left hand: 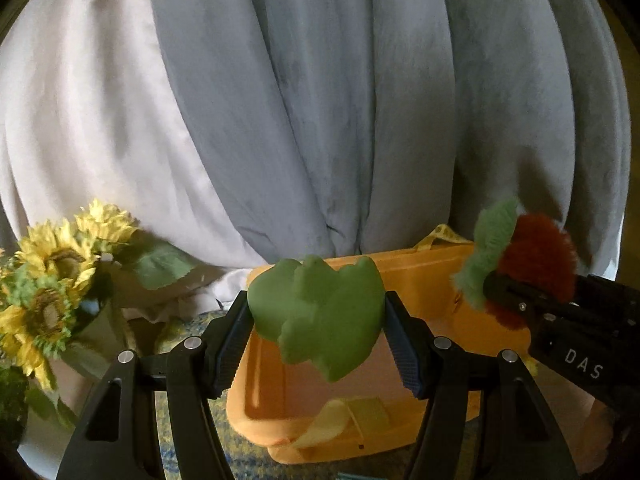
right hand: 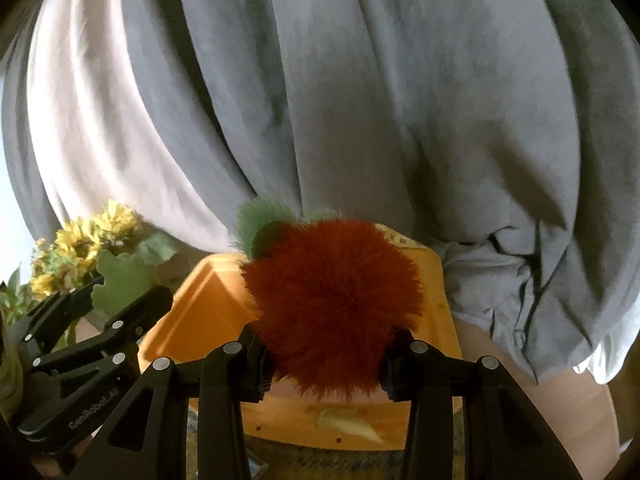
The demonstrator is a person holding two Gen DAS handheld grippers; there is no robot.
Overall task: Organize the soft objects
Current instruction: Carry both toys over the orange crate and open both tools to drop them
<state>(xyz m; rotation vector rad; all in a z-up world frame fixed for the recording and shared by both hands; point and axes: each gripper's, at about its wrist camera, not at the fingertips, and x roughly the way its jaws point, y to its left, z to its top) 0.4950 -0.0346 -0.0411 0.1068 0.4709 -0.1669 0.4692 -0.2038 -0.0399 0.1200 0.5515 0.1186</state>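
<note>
My left gripper (left hand: pixel 318 334) is shut on a smooth green soft toy (left hand: pixel 320 312) and holds it above an orange bin (left hand: pixel 424 272). My right gripper (right hand: pixel 326 360) is shut on a fluffy red ball with green furry leaves (right hand: pixel 332 300) and holds it over the same orange bin (right hand: pixel 200 304). In the left wrist view the right gripper (left hand: pixel 516 300) comes in from the right with the red fluffy toy (left hand: pixel 536 252). In the right wrist view the left gripper (right hand: pixel 120 300) shows at the left with the green toy (right hand: pixel 120 280).
Grey and white curtains (left hand: pixel 320 100) hang right behind the bin. Yellow artificial sunflowers (left hand: pixel 52 280) stand at the left. A yellow strap (left hand: pixel 332 420) lies on the bin's near rim. A patterned blue-yellow cloth (left hand: pixel 192 440) lies under the bin.
</note>
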